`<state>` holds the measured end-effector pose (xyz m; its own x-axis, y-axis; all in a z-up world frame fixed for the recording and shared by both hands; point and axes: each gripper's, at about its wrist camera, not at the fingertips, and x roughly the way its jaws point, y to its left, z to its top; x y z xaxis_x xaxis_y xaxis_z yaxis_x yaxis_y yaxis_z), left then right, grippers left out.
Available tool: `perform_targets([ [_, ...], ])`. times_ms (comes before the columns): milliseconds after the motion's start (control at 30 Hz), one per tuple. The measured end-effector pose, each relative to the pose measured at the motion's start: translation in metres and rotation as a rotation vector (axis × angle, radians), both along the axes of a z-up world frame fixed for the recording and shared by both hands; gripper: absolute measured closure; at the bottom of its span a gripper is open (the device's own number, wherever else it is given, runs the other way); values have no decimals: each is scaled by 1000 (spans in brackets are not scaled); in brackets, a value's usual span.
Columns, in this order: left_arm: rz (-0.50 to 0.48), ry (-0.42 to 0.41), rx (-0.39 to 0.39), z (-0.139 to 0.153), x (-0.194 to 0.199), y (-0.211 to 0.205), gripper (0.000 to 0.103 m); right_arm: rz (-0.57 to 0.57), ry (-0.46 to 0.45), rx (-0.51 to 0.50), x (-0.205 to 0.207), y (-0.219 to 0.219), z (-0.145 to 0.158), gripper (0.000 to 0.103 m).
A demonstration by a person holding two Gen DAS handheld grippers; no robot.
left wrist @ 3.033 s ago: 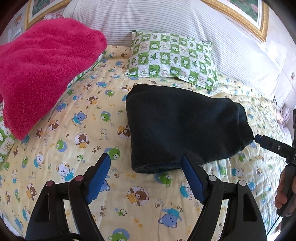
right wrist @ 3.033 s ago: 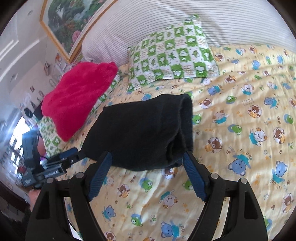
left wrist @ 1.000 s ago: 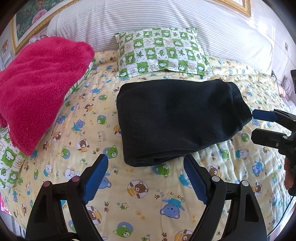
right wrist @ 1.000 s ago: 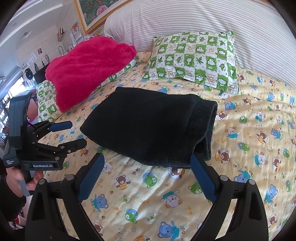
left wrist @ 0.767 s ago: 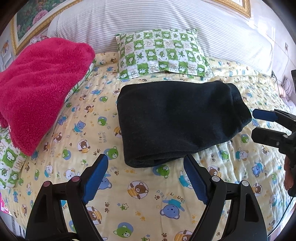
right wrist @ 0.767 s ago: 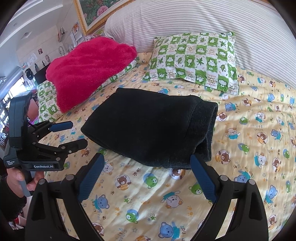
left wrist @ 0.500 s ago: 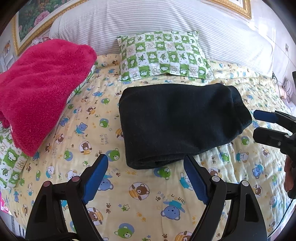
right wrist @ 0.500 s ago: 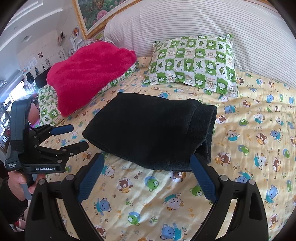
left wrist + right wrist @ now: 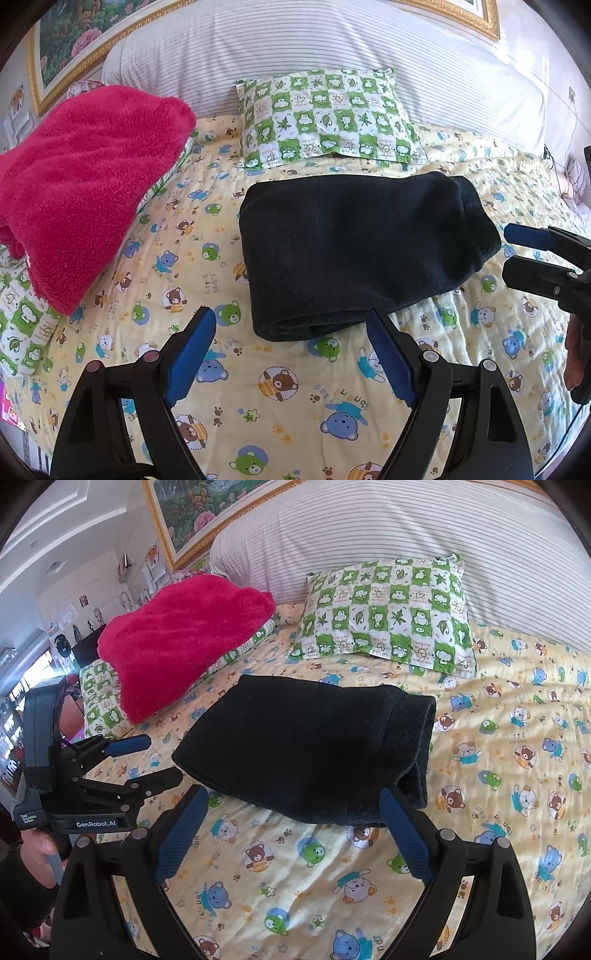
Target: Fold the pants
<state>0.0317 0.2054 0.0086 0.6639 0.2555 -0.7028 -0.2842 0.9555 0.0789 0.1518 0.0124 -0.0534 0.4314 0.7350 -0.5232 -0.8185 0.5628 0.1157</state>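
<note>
The dark navy pants (image 9: pixel 354 251) lie folded into a thick rectangle on the bear-print bedsheet (image 9: pixel 288 391); the right wrist view shows the same pants (image 9: pixel 306 746) with the stacked fold edges at their right end. My left gripper (image 9: pixel 291 339) hovers just in front of the bundle's near edge, open and holding nothing. My right gripper (image 9: pixel 291 819) also stands open and empty, short of the bundle. From the left wrist view the right gripper (image 9: pixel 517 251) sits off the pants' right end; the left gripper (image 9: pixel 155 757) appears at the pants' left in the right wrist view.
A fluffy magenta blanket (image 9: pixel 85 184) is piled on the left side of the bed. A green checked pillow (image 9: pixel 325 118) leans against the striped headboard (image 9: pixel 332 48). A person's hand (image 9: pixel 40 853) holds the left gripper's handle. Bare sheet lies in front of the pants.
Both grippers have pulled back and risen from the folded pants, which now sit farther from the fingers. Both stayed open; the pants have not moved.
</note>
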Motion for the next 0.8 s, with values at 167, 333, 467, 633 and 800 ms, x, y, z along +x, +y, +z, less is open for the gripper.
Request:
perform_targets([
  [167,1,0,2,0,0,0,19,2,0,1,0,0,0,9],
  [333,4,-8,7,2,-1,-2,19,2,-5,5,-2,-1,1,9],
  [467,9,-15,12,4,0,-3,18,5,-6,8,-2,-1,1,9],
  [633,24,-40,36,6,-2,-2,18,4,-7,7,-2,-1,1,9],
  [800,33,-60,37,8,-3,0,18,4,-7,11,-2,-2,1,8],
])
